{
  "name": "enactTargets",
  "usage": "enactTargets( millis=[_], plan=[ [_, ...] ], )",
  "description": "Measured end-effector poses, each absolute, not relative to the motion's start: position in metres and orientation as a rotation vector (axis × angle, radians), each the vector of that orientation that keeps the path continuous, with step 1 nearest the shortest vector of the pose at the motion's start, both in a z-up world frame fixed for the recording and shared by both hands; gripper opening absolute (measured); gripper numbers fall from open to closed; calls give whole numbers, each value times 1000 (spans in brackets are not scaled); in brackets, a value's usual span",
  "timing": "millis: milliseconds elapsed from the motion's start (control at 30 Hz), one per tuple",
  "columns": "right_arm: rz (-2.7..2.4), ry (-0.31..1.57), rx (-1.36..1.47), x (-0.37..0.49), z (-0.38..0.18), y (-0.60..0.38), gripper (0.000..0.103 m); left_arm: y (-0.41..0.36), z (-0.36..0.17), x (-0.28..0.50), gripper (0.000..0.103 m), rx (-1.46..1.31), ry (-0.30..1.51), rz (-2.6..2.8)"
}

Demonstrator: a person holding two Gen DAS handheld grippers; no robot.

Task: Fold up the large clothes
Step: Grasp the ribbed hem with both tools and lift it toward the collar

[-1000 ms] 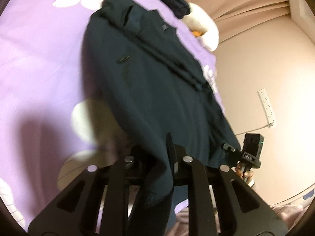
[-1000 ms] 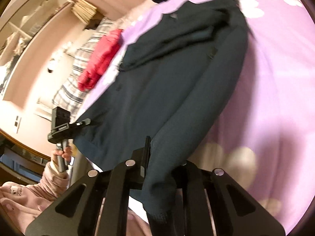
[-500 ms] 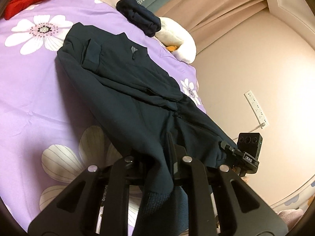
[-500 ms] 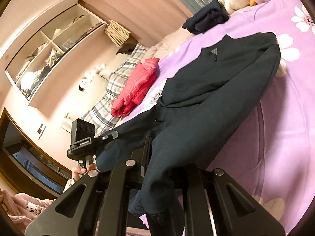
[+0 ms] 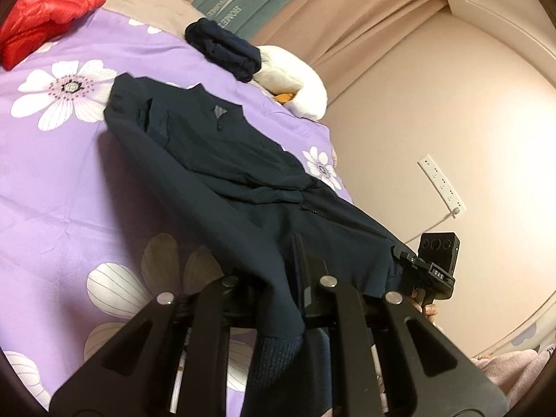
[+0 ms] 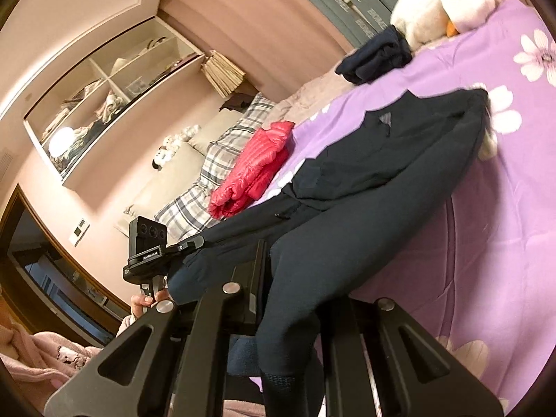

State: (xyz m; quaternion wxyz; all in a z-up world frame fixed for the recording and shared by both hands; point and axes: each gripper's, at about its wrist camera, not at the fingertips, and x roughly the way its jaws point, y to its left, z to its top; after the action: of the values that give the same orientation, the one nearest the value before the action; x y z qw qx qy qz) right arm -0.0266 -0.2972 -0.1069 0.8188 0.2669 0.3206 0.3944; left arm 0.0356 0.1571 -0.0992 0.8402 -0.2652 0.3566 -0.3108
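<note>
A dark navy top [image 5: 222, 173] lies lengthwise on the purple flowered bed cover [image 5: 52, 180], collar at the far end and sleeves folded across its chest. My left gripper [image 5: 278, 278] is shut on one hem corner, and the ribbed edge hangs down between its fingers. In the same view my right gripper [image 5: 399, 255] pinches the opposite hem corner at the right, held by a hand. In the right wrist view, my right gripper [image 6: 292, 278] is shut on the navy top [image 6: 382, 160], and my left gripper [image 6: 194, 241] grips the other corner. The hem end is raised off the bed.
A red puffer jacket [image 5: 45, 10] lies at the far left of the bed, a folded dark garment [image 5: 222, 48] and a white plush toy [image 5: 292, 80] by the curtain. A power strip [image 5: 441, 182] hangs on the wall. Plaid pillows [image 6: 222, 160] lie beyond.
Both grippers have risen, carrying the hem end of the top off the bed. Both views have tilted up, so the far end of the bed and the room show.
</note>
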Motion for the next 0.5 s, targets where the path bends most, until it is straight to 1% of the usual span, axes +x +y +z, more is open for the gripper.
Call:
enactTargets(
  millis=[367,500],
  plan=[
    [918,625,425,-61,-64,-303,11,150,-55,0,13,-457,720,-701],
    [976,576,393,-78,-48,-303,11,144,-38,-15,13,-429,687,-722]
  ],
)
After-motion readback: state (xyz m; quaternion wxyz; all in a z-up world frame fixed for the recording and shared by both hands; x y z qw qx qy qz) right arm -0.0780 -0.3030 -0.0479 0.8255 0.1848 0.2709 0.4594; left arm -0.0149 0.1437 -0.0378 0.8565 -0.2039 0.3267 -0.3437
